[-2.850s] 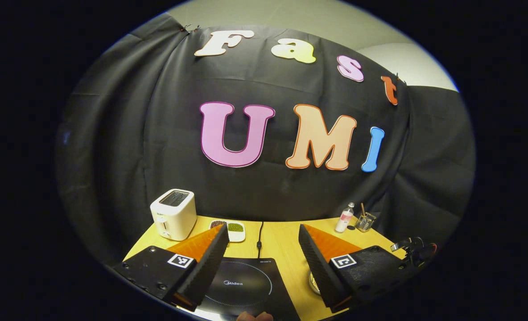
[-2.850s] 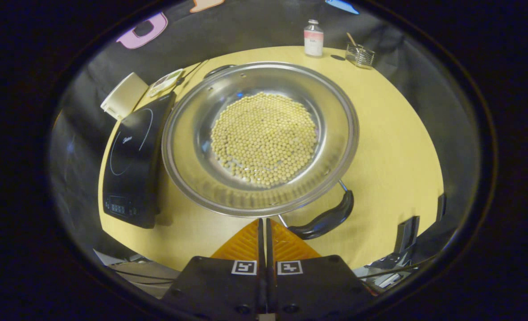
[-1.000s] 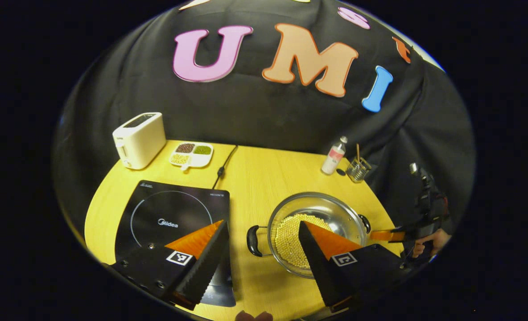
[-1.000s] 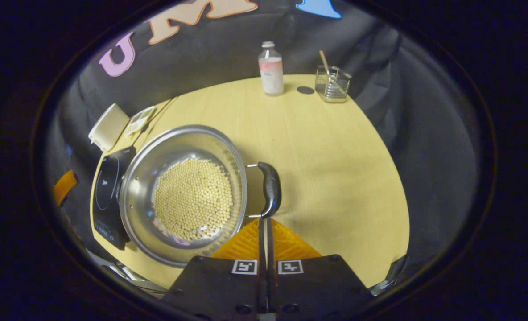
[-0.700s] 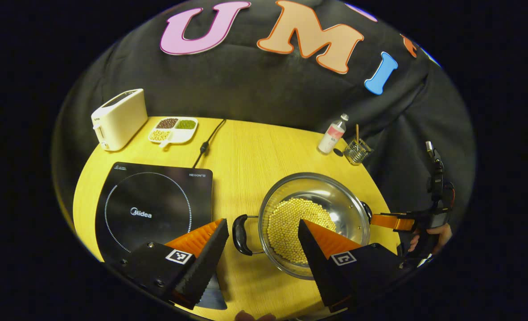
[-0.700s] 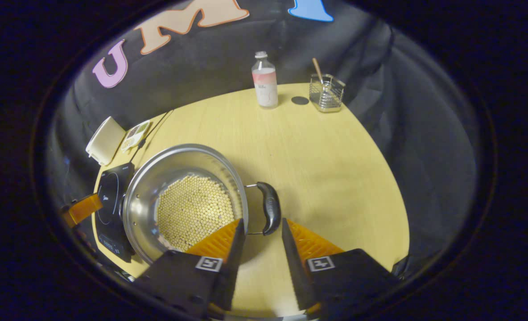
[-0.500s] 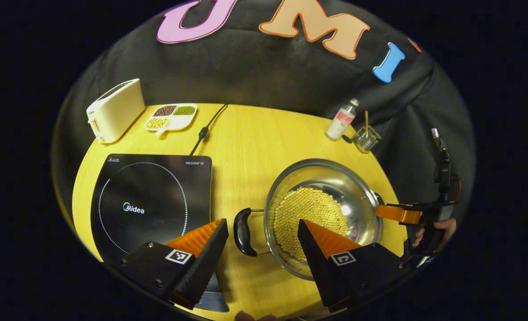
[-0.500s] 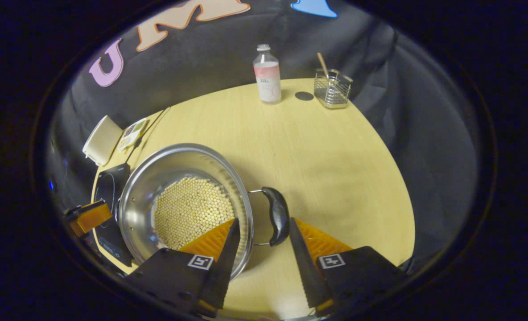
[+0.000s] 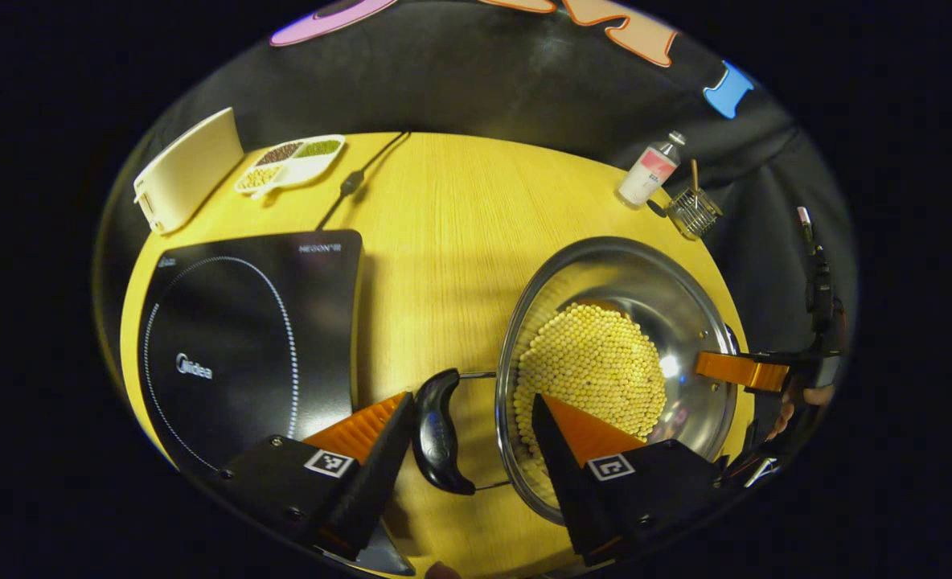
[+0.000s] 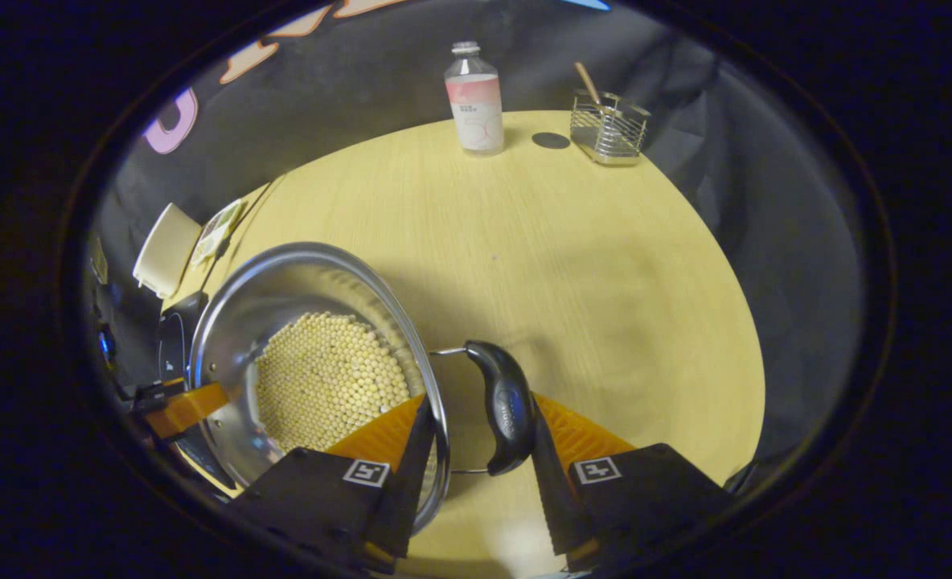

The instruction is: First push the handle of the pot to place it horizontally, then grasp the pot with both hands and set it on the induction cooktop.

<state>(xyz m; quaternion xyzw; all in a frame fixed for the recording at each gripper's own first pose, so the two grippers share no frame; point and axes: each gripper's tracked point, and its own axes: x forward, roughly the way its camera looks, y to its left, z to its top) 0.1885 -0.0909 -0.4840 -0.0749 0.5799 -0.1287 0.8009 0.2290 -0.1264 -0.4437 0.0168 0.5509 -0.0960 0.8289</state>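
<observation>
On the yellow surface [image 9: 436, 241], the black cooktop [image 9: 243, 338] lies bare at the left while the steel pot [image 9: 685, 297] of pale beans [image 9: 592, 366] sits to its right, not yet moved. Its two black handles now point sideways, so the pushing step looks done. The left gripper [image 9: 468, 446] has its fingers spread wide on either side of the left handle [image 9: 437, 430], and the right gripper [image 10: 480, 446] is likewise spread about the right handle [image 10: 502, 406]. Gripping, lifting and carrying across remain, by this reading.
</observation>
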